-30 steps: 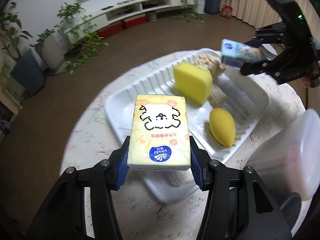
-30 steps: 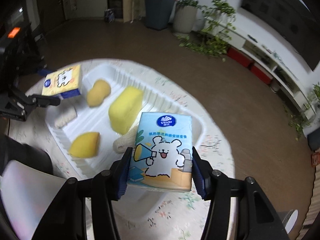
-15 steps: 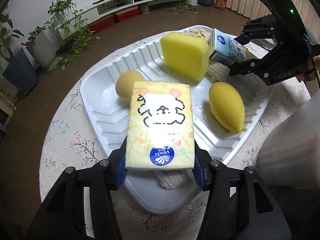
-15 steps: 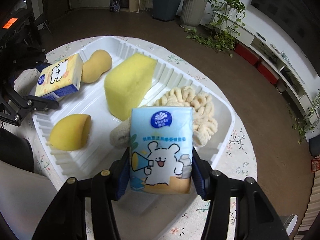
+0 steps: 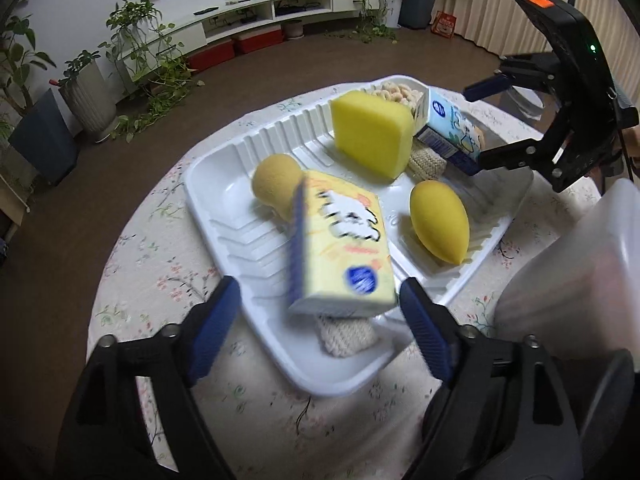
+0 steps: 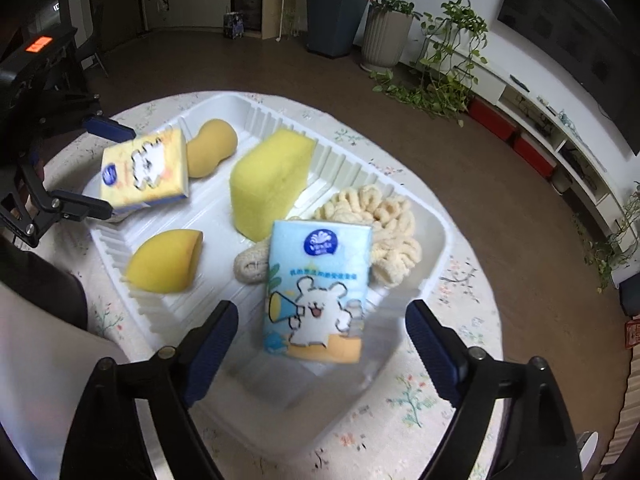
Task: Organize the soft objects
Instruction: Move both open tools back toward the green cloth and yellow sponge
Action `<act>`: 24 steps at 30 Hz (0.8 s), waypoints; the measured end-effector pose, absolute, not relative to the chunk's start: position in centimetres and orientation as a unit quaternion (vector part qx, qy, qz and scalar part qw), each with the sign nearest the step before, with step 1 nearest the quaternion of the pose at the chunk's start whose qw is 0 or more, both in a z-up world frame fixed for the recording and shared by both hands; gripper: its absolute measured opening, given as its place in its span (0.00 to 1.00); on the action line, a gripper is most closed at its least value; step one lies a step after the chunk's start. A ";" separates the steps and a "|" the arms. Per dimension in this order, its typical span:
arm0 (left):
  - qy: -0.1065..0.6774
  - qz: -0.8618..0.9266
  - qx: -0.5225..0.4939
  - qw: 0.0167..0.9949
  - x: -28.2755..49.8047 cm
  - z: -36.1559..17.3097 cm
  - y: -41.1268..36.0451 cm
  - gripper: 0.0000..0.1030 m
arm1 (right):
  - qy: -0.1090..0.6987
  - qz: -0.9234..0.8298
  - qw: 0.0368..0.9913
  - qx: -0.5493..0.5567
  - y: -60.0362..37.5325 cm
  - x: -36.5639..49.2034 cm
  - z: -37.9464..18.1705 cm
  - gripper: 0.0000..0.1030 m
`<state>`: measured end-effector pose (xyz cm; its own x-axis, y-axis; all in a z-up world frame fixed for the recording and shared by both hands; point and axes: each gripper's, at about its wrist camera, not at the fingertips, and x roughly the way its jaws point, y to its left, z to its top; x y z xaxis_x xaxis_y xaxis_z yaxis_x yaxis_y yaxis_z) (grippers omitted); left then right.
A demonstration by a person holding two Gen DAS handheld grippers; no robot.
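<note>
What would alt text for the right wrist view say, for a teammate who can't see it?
The right gripper is opening its fingers around a blue tissue pack, blurred and untouched over the near end of a white tray. The tray holds a yellow sponge, two makeup sponges and a chenille pad; at left, the left gripper is releasing a yellow tissue pack.

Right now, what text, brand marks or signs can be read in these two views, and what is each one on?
"Vinda", barely legible: round blue logo on the blue tissue pack.
Line of Chinese characters below that logo: too small to read.
Round blue logo on the yellow tissue pack: blurred, unreadable.
Orange lit display on the left gripper's housing: unreadable.
Red packet by the curtain: unreadable.
</note>
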<state>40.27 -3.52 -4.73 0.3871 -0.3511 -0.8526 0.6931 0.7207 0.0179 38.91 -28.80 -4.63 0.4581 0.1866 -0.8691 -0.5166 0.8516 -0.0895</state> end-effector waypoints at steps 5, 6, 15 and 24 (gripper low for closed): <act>0.443 -0.297 0.157 0.831 40.0 -3.1 -0.9 0.95 | 0.463 0.190 0.852 -0.155 -31.2 37.1 -2.7 0.86; 0.441 -0.292 0.144 0.836 39.6 -2.6 -0.1 0.96 | 0.461 0.184 0.855 -0.148 -31.7 36.7 -2.3 0.86; 0.422 -0.251 0.113 0.864 30.8 -0.8 4.5 0.99 | 0.420 0.154 0.892 -0.064 -35.4 25.4 0.0 0.87; 0.429 -0.238 0.059 0.869 19.1 -0.9 4.8 0.99 | 0.428 0.176 0.887 -0.005 -31.3 12.8 -2.7 0.89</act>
<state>19.08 4.77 -0.92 0.5186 -0.3628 -0.7742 0.4633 0.8803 -0.1021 12.79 -31.34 -2.73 0.5728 0.3073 -0.7599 -0.3153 0.9383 0.1418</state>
